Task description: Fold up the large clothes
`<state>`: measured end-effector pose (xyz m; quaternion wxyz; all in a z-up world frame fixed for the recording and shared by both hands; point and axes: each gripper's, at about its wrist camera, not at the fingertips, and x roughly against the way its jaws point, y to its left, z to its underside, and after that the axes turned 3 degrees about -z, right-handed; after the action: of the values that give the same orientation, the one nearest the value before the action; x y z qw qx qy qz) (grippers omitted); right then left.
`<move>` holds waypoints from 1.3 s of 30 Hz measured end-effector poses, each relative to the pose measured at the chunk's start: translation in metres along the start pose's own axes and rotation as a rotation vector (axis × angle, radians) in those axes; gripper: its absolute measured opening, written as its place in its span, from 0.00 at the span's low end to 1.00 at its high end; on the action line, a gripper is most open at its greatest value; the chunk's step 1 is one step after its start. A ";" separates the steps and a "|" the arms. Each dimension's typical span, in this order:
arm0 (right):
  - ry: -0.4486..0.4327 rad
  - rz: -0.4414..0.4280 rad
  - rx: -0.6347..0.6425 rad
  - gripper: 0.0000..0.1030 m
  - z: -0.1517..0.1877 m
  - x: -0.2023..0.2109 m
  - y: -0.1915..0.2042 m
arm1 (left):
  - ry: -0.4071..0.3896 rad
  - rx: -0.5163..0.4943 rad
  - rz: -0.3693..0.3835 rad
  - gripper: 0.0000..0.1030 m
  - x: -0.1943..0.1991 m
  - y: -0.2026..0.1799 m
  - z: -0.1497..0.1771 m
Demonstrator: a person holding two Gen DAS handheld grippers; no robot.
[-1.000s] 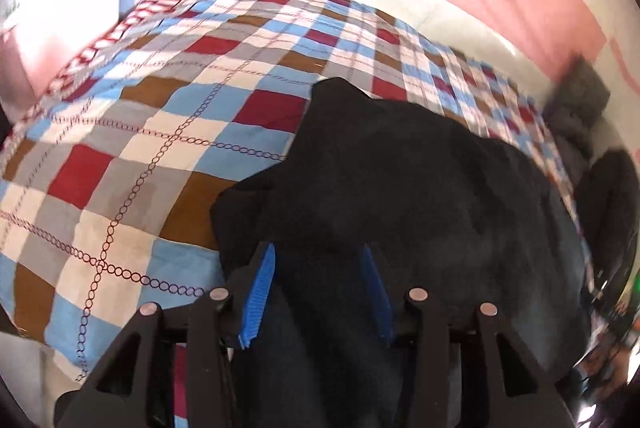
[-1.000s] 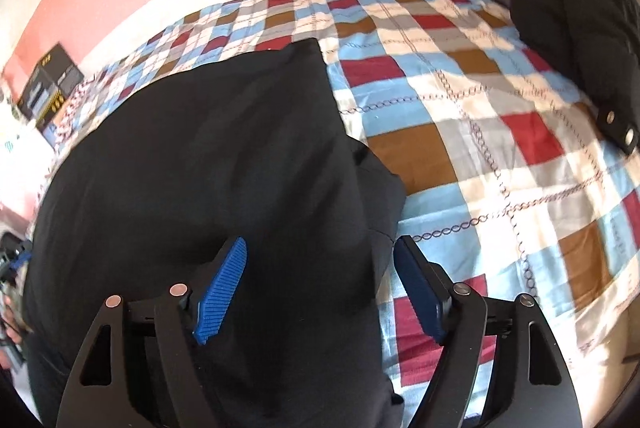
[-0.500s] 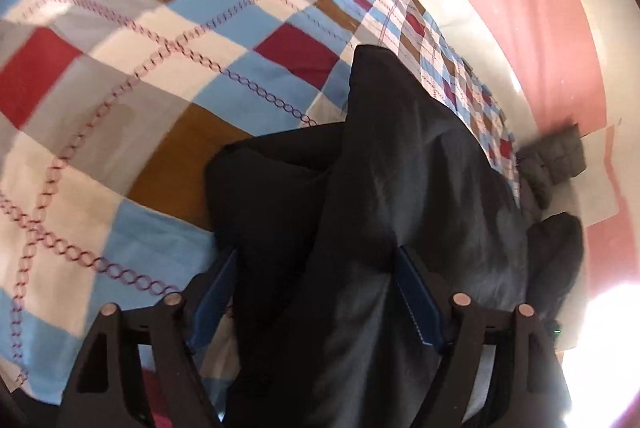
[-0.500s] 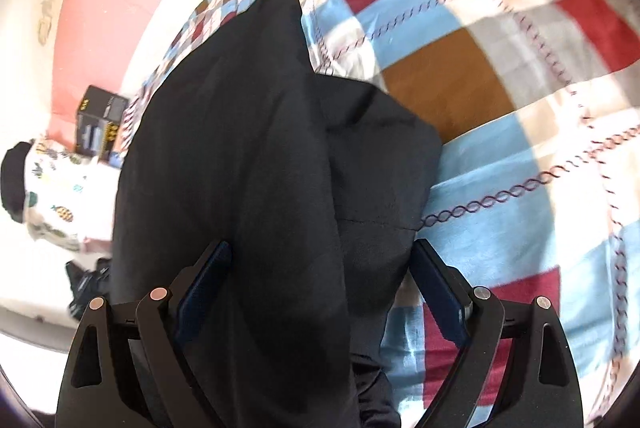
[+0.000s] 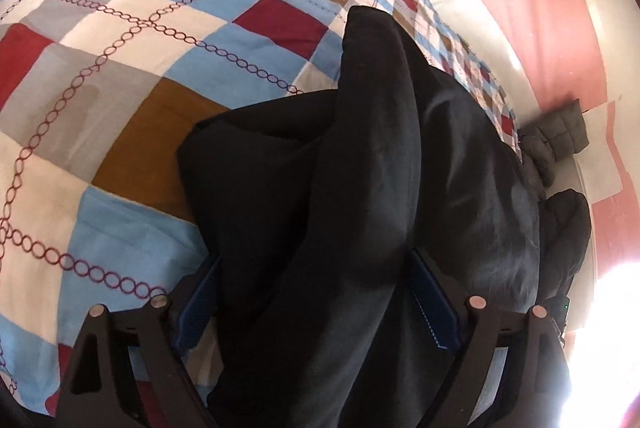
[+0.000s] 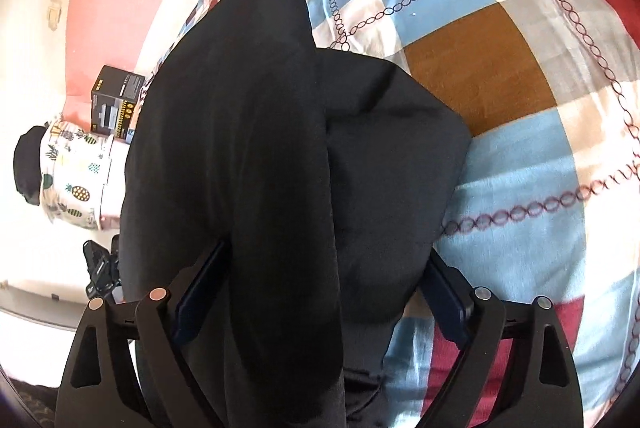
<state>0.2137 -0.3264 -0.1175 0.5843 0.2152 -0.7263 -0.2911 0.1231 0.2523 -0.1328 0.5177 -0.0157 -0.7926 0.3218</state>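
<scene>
The left gripper (image 5: 316,298) has its fingers (image 5: 434,302) spread wide, with the black garment (image 5: 360,168) bulging up between them; the fabric fills the gap, but the pads do not appear to pinch it, so the fingers are judged released. The right gripper (image 6: 320,292) shows the same condition: fingers (image 6: 448,302) spread, the black garment (image 6: 248,132) mounded between them, no clamping evident. Ahead of both sets of fingers the garment lies on the bed, over the checked quilt (image 5: 120,60), with one raised ridge running forward to a peaked corner and a lower, flatter flap beside it. The step in hand is judged to be a pause between folds, a doubled layer resting on the bed. The next move calls for each gripper to advance onto an edge, close on all layers at once, and carry them over evenly; thick, soft cloth is likely to slip or bunch. Beyond the garment, right of the left fingers, a grey padded jacket (image 5: 556,140) lies at the far bed edge. Left of the right fingers, a dark box (image 6: 116,100) and a pineapple-print cloth (image 6: 76,180) sit well apart.
</scene>
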 end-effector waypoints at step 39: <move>-0.195 0.107 0.283 0.32 0.046 0.085 0.153 | -0.230 -0.289 -0.034 0.26 0.133 -0.103 0.022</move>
<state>0.1544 -0.2607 0.0404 0.4898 0.2271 -0.8236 -0.1739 0.0752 0.2073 0.0239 0.4217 -0.0395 -0.8845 0.1955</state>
